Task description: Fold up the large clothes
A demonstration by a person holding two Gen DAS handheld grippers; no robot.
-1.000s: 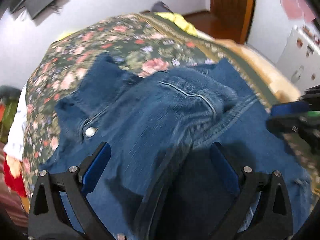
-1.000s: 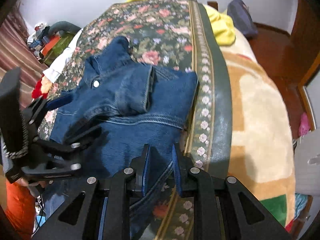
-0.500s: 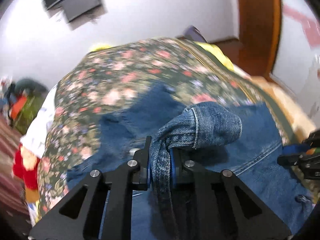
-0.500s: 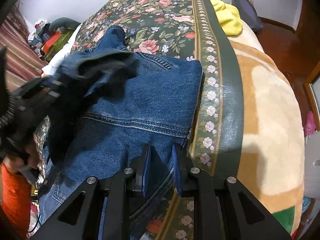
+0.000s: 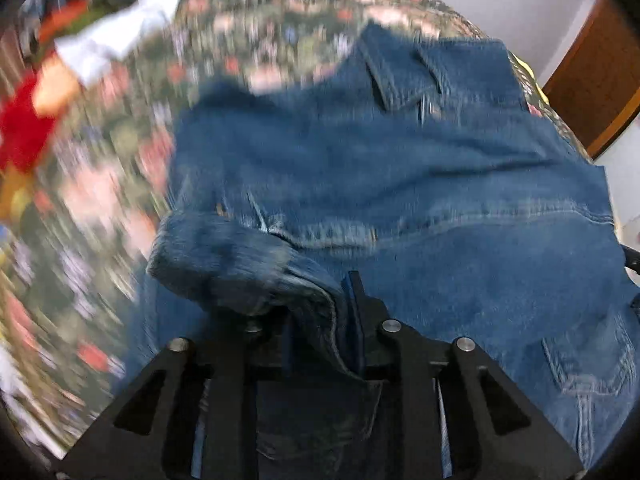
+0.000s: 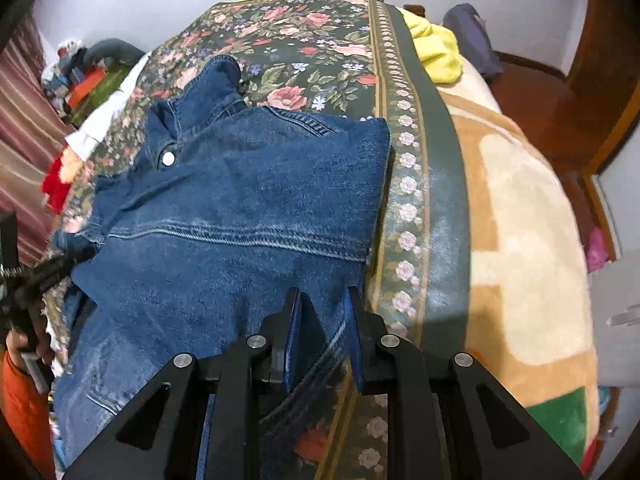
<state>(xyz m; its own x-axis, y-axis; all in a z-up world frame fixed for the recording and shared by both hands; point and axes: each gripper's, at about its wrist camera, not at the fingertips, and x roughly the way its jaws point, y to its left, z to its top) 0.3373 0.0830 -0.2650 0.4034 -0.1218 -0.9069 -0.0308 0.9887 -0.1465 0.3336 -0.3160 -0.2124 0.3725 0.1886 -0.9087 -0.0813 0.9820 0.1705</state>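
A blue denim jacket [image 6: 240, 208] lies back side up on a floral bedspread [image 6: 312, 40]. My left gripper [image 5: 320, 320] is shut on the jacket's sleeve cuff [image 5: 224, 260], held at the jacket's left edge; this view is blurred. The left gripper also shows at the left edge of the right wrist view [image 6: 44, 276]. My right gripper [image 6: 322, 320] is shut on the jacket's hem at its lower right edge, next to the bedspread's green border [image 6: 436, 184]. The collar with a metal button [image 6: 168, 157] points to the far left.
A beige and tan blanket [image 6: 520, 220] covers the bed's right side. A yellow garment [image 6: 436, 52] and a dark bag [image 6: 472, 36] lie at the far end. Red, white and orange items [image 6: 80, 92] pile up left of the bed. A wooden door frame [image 5: 600, 72] stands right.
My left gripper closed on the sleeve cuff, lifted it off the jacket's back and carried it out to the left edge. The jacket's back now lies uncovered. My right gripper kept its hold.
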